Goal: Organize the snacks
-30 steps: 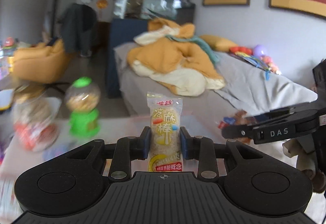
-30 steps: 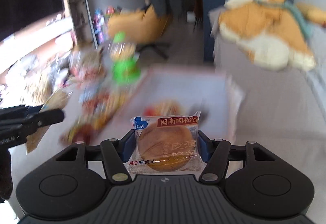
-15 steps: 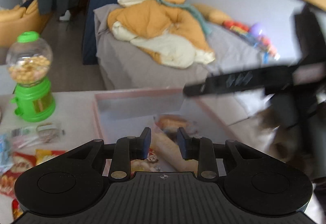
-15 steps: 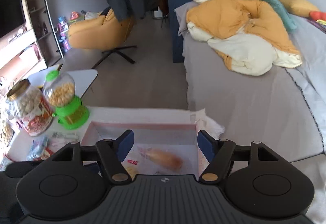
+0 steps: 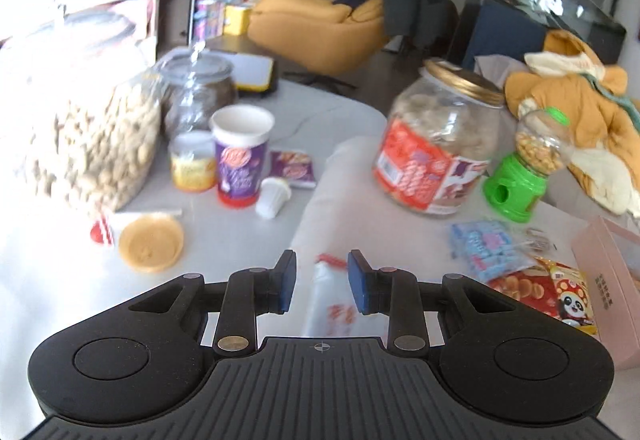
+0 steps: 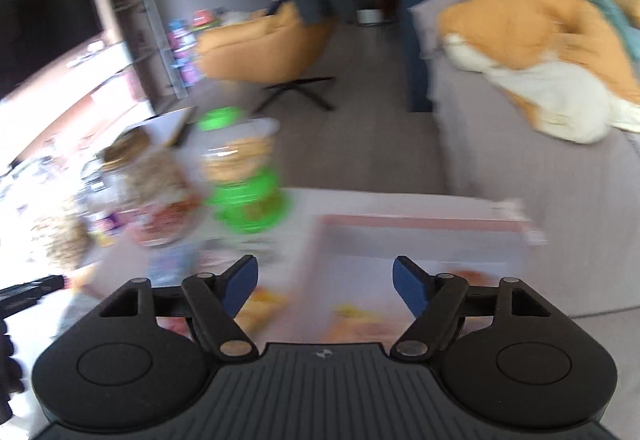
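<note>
In the left wrist view my left gripper (image 5: 321,282) hovers low over the white table with its blue pads a narrow gap apart. A clear packet with red print (image 5: 328,304) lies on the table under that gap, and the pads do not press on it. A blue packet (image 5: 488,248) and a red panda packet (image 5: 560,292) lie to the right, beside the pink box (image 5: 608,280). In the blurred right wrist view my right gripper (image 6: 325,282) hangs over the pink box (image 6: 420,224). Its jaws are opening and hold nothing. Blurred yellow snacks (image 6: 360,324) lie inside the box.
A gold-lidded jar (image 5: 436,144), a green candy dispenser (image 5: 524,168), a large peanut jar (image 5: 88,120), a purple cup (image 5: 240,160), a small yellow tub (image 5: 192,164) and a round orange snack (image 5: 151,242) crowd the table. A bed and an orange chair lie beyond.
Both grippers let go of their snacks over the pink box. The left one then swung left and down to the loose packets. The right one spread wider and shifted left.
</note>
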